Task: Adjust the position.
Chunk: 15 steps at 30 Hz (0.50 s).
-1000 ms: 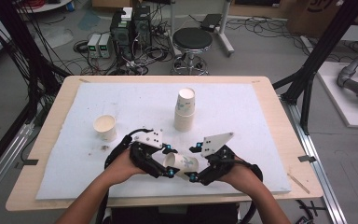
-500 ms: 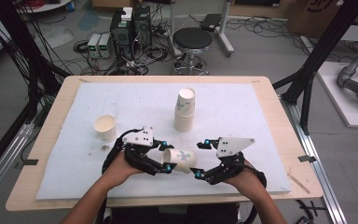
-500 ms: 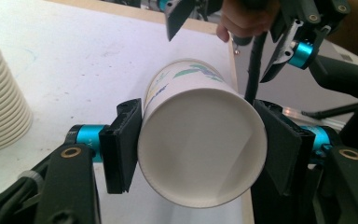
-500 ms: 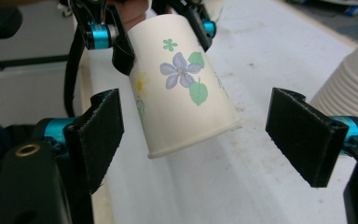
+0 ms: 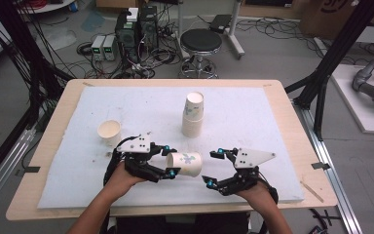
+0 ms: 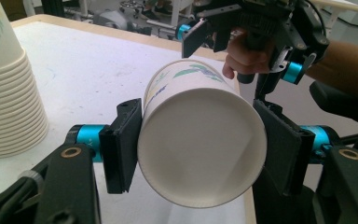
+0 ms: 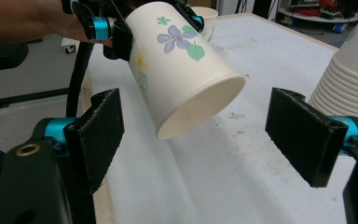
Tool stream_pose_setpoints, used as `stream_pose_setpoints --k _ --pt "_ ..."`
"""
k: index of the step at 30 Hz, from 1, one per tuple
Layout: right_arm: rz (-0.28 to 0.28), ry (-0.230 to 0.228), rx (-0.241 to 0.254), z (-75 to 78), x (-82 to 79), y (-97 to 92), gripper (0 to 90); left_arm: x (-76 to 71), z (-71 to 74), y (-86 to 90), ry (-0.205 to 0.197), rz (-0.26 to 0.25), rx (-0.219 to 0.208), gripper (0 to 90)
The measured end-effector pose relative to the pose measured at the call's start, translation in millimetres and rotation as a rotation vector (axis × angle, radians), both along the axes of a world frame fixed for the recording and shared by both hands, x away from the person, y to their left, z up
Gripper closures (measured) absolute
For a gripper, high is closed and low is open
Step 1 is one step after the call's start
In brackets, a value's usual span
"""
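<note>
A flowered paper cup point(image 5: 185, 165) hangs on its side above the white mat, and my left gripper point(image 5: 170, 161) is shut on it. In the left gripper view the pads point(image 6: 121, 144) press both sides of the cup point(image 6: 200, 140), whose base faces the camera. My right gripper point(image 5: 210, 167) is open just right of the cup. Its jaws have just been opening. In the right gripper view the cup's open mouth point(image 7: 200, 107) points between the wide-set pads point(image 7: 303, 135) without touching them.
A tall stack of paper cups point(image 5: 193, 114) stands mid-mat, close to both grippers point(image 6: 4, 93) point(image 7: 354, 74). A single upright cup point(image 5: 109, 131) sits at the left. The table's wooden front edge point(image 5: 175, 207) runs just below the hands.
My right gripper has drawn away to the right of the cup and sunk a little. The left gripper has shifted slightly with the cup still in it.
</note>
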State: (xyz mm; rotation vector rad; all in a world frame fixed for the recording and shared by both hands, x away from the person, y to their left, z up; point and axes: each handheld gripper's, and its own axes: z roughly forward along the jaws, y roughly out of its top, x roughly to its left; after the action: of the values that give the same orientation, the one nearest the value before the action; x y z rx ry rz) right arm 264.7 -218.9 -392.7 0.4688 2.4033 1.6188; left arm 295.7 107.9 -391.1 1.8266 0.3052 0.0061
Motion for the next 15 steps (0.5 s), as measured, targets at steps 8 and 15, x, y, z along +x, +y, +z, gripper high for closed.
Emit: stream_pose_setpoints --k 8,15 --pt "0.003 0.026 0.011 -5.9 1.8 -2.9 19.8 -3.1 3.0 0.6 -0.007 -0.007 -0.028 35.9" --pt "0.036 0.05 0.034 -8.7 3.2 -1.5 19.9 -6.8 7.3 -3.9 -0.019 -0.035 -0.053 36.0"
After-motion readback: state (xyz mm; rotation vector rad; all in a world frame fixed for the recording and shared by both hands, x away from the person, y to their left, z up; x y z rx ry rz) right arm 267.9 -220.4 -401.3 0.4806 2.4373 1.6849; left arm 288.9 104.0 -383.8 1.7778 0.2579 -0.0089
